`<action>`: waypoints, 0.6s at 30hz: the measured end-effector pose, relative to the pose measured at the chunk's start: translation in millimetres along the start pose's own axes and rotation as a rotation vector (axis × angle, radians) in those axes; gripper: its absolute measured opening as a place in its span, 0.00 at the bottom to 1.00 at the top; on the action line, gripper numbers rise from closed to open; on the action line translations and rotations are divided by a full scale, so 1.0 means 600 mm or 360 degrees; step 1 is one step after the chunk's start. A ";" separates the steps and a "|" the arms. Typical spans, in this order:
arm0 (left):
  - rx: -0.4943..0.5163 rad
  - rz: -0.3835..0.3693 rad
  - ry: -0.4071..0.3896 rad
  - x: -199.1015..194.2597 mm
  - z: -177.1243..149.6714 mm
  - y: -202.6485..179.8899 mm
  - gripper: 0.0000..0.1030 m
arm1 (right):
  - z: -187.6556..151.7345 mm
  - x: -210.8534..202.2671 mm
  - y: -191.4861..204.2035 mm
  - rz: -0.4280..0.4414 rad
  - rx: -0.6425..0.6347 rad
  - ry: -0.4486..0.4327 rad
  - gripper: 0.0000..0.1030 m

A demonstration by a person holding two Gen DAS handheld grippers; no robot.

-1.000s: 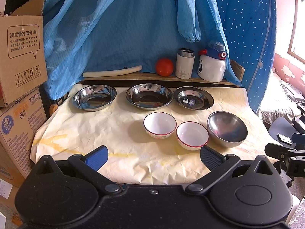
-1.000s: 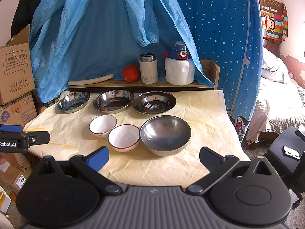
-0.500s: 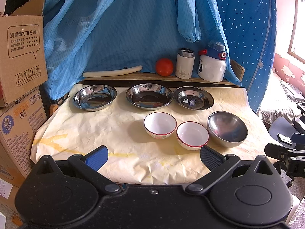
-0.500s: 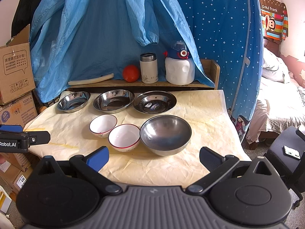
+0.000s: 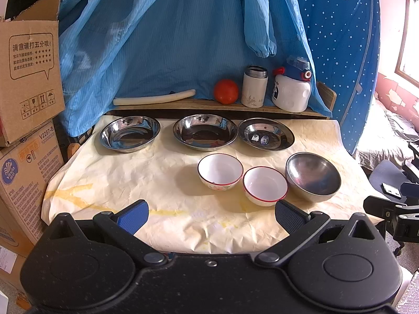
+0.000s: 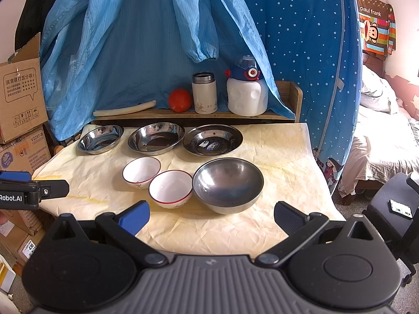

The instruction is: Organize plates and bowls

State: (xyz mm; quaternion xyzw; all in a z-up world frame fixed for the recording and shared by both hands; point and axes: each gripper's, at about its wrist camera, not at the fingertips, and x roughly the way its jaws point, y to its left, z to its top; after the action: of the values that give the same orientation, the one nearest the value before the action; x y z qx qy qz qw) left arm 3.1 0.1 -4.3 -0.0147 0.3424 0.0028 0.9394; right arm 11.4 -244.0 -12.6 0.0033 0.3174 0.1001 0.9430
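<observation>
Three steel plates stand in a row at the back of the table: left plate, middle plate, right plate. In front sit two white red-rimmed bowls, one and another, and a steel bowl. The right wrist view shows the same plates, white bowls and steel bowl. My left gripper is open and empty before the table's front edge. My right gripper is open and empty, in front of the steel bowl.
A wooden shelf behind the plates holds a white stick, a red ball, a thermos and a white bottle. Cardboard boxes stand left. A blue curtain hangs behind. A bed is at right.
</observation>
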 end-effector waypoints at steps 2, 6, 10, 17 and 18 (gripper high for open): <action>0.0000 0.0001 0.0000 0.000 0.000 0.000 0.99 | 0.000 0.001 0.000 0.0001 0.0000 0.0001 1.00; 0.0000 0.0001 0.0001 0.000 0.000 0.000 0.99 | 0.001 0.002 0.001 0.0001 0.0000 0.0001 1.00; -0.0001 0.0001 0.0001 0.000 0.000 0.000 0.99 | 0.003 0.003 0.003 0.0002 -0.0001 0.0002 1.00; -0.0001 0.0000 0.0003 0.001 0.000 0.000 0.99 | 0.003 0.007 0.003 0.0000 -0.0001 0.0005 1.00; 0.0000 0.0000 0.0003 0.001 0.000 0.000 0.99 | 0.009 0.008 0.008 0.0000 -0.0002 0.0005 1.00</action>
State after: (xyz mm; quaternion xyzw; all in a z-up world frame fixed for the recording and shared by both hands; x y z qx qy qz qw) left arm 3.4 0.3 -5.0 -0.0147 0.3434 0.0029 0.9391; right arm 17.6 -238.1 -11.2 0.0024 0.3189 0.1003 0.9425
